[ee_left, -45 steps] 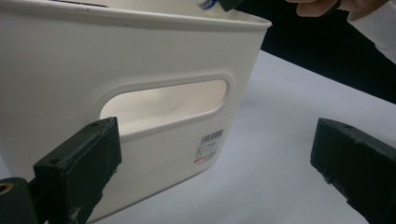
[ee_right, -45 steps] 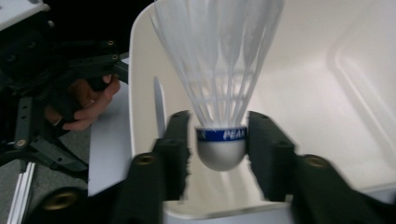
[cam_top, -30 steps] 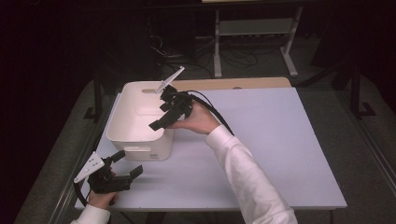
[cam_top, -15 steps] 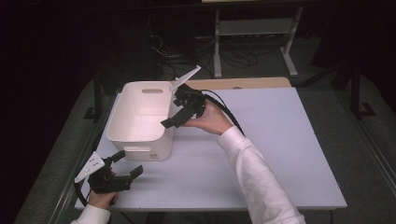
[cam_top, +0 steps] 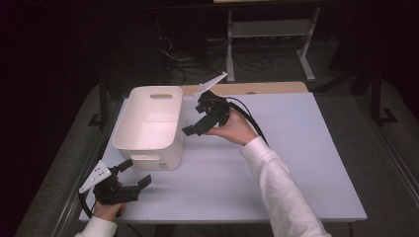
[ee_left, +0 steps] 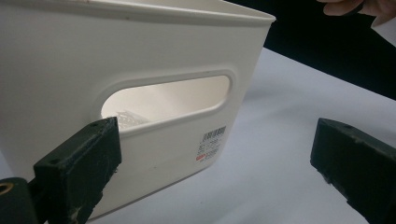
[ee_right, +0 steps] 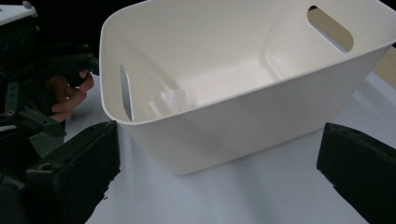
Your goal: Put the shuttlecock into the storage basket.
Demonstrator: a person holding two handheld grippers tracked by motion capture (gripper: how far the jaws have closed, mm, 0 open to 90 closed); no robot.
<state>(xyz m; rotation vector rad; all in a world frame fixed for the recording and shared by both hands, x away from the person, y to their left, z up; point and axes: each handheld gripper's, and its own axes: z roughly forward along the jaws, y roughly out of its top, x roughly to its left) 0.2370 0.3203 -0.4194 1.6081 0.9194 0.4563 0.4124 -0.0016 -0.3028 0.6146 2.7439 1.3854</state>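
White bin (cam_top: 150,123) sits on the left half of the bench (cam_top: 276,163), a small clear crumpled piece (ee_right: 170,100) lying on its floor. Right gripper (cam_top: 203,117) hangs just beside the bin's right rim, fingers apart and empty. Left gripper (cam_top: 129,178) waits low at the near handle slot (ee_left: 163,100), fingers spread wide, one close against the bin wall

The left claw (cam_top: 132,178) sits low at the near left corner, gripped by the left hand (cam_top: 106,210), its jaws spread wide and level. The right claw (cam_top: 197,121) is raised in the right hand (cam_top: 232,128), white-sleeved forearm stretched forward, jaws wide apart and angled down leftward.
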